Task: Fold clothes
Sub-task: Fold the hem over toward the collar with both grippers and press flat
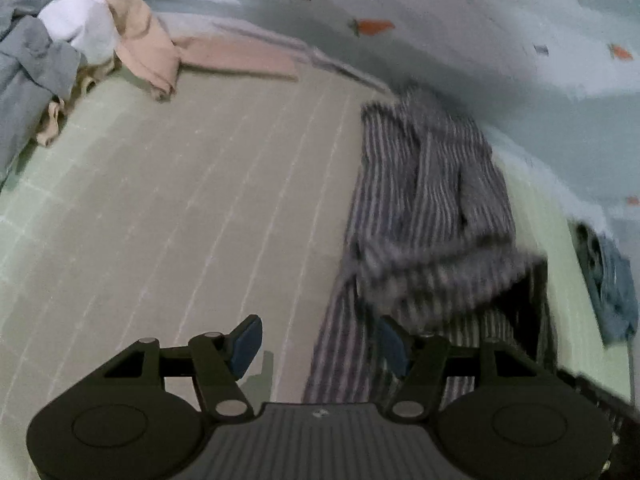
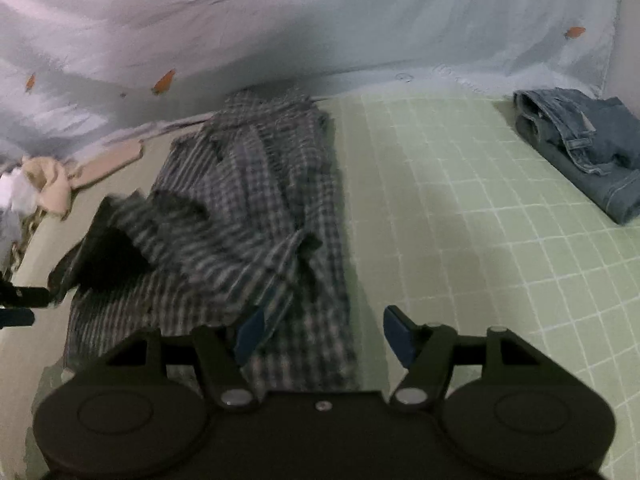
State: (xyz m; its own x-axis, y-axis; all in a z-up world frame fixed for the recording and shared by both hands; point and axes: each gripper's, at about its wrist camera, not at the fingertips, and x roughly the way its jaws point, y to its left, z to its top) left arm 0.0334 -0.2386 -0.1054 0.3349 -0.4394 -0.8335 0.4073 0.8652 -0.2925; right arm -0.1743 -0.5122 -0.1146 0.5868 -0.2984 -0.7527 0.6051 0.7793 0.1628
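Note:
A grey and white checked shirt (image 2: 256,208) lies crumpled lengthwise on the green grid-patterned bed sheet (image 2: 460,208). It also shows in the left wrist view (image 1: 428,216), blurred. My left gripper (image 1: 320,346) is open and empty, just above the sheet at the shirt's left edge; its right pad (image 1: 392,346) is over the fabric. My right gripper (image 2: 324,336) is open and empty, low over the shirt's near right edge. The left gripper's tip shows at the left edge of the right wrist view (image 2: 20,300).
A pile of grey, white and peach clothes (image 1: 80,48) lies at the far left. Folded blue jeans (image 2: 588,148) lie at the far right. A pale blue carrot-print cover (image 2: 320,28) rises behind the bed.

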